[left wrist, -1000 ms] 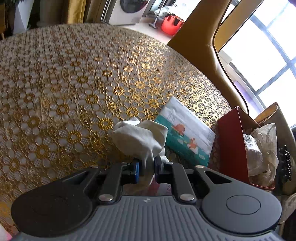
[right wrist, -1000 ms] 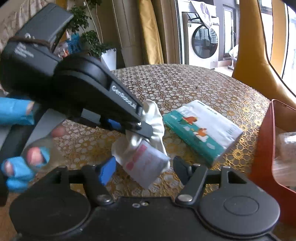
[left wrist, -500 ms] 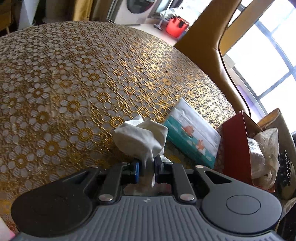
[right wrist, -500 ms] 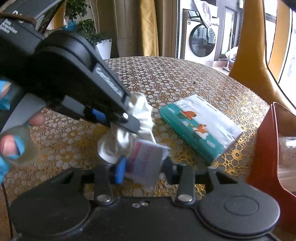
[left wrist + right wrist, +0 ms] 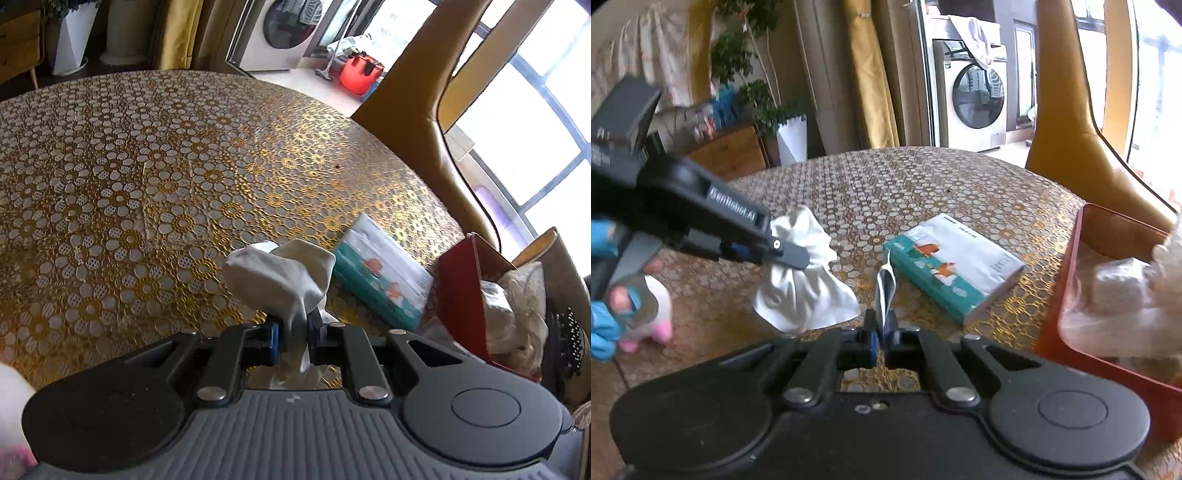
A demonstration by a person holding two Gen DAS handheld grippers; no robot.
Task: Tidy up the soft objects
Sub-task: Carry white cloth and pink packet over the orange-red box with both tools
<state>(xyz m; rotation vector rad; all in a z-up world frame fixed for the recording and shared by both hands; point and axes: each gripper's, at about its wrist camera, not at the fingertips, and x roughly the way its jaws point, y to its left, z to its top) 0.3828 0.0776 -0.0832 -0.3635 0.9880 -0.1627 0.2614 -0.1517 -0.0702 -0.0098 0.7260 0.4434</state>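
Note:
My left gripper [image 5: 293, 328] is shut on a crumpled white tissue [image 5: 277, 273], held just above the gold-patterned tablecloth [image 5: 147, 184]. In the right wrist view the same tissue [image 5: 801, 295] hangs from the left gripper [image 5: 790, 254] at the left. My right gripper [image 5: 884, 332] is shut on a thin shiny wrapper [image 5: 886, 288], which stands up edge-on between its pads, apart from the tissue. A teal and white tissue pack [image 5: 384, 273] [image 5: 953, 262] lies flat on the table just right of both grippers.
An open red box [image 5: 461, 288] [image 5: 1067, 295] with clear plastic bags [image 5: 517, 306] sits at the table's right edge. A white and pink plush toy [image 5: 661, 317] stands at the left, by a blue-gloved hand [image 5: 605, 325]. A tan chair [image 5: 406, 110] is behind.
The right gripper's jaws went from wide open to shut on the wrapper that hung under the tissue. The wrapper now stands apart from the tissue. Both grippers rose a little.

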